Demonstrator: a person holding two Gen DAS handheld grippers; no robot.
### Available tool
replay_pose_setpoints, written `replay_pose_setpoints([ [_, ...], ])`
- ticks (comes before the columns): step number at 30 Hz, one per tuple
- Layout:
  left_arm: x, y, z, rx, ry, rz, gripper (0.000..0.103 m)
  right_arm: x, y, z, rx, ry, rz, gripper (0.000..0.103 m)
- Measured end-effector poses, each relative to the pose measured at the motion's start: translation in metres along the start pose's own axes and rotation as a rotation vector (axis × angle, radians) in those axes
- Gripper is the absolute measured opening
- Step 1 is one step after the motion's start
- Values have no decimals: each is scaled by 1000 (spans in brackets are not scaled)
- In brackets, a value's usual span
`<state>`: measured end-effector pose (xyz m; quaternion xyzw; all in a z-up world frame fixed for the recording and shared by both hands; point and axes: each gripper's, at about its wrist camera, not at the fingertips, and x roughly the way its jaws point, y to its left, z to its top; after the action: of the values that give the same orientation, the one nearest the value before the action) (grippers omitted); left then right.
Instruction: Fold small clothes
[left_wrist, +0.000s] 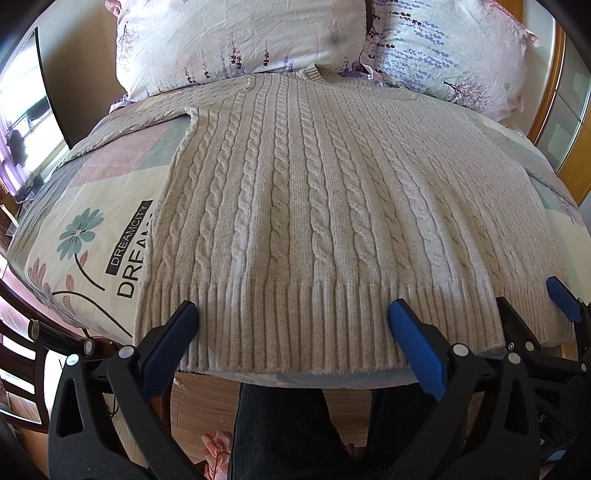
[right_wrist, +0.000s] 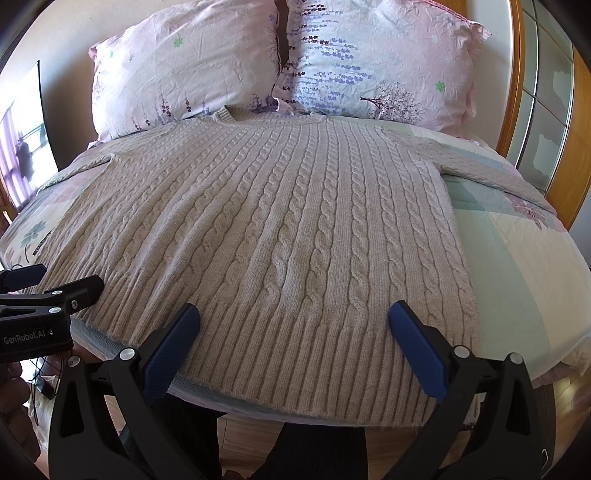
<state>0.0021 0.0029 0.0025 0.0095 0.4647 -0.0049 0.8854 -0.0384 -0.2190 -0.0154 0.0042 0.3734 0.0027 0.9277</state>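
1. The bed (left_wrist: 92, 229) carries a patchwork quilt with a teal flower and the print "DREAMCITY" on its left side; it fills most of both views.
2. Two floral pillows (right_wrist: 184, 70) lean against the head of the bed, side by side, touching the far edge of the sweater's collar.
3. The sweater (left_wrist: 314, 192), a beige cable-knit, lies flat and unfolded on the quilt, collar toward the pillows, ribbed hem at the near edge of the bed, and both sleeves spread out sideways.
4. The left gripper (left_wrist: 293, 321) hovers over the left half of the ribbed hem, its fingers spread wide apart and grasping nothing.
5. The right gripper (right_wrist: 293, 321) hovers over the right half of the hem, fingers likewise released and wide, empty.
6. The two grippers sit close beside each other, each showing at the edge of the other's view.
7. The person's dark trousers (left_wrist: 280, 432) show below the bed edge, above a wooden floor (left_wrist: 207, 406).
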Motion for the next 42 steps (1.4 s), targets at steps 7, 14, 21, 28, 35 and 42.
replay_pose_setpoints([
  [7, 0, -1, 2, 0, -1, 0, 101, 0, 0, 0, 0, 1, 0, 102],
  [14, 0, -1, 2, 1, -2, 0, 101, 0, 0, 0, 0, 2, 0, 102],
  [21, 0, 0, 2, 2, -3, 1, 101, 2, 3, -1, -1, 2, 0, 102],
  [28, -5, -3, 7, 4, 7, 0, 101, 0, 0, 1, -8, 13, 3, 102],
  [35, -1, -3, 9, 12, 3, -1, 101, -1, -4, -5, -45, -50, 44, 102],
  [42, -15, 29, 33, -22, -75, -36, 101, -12, -111, 49, 182, -109, 134, 102],
])
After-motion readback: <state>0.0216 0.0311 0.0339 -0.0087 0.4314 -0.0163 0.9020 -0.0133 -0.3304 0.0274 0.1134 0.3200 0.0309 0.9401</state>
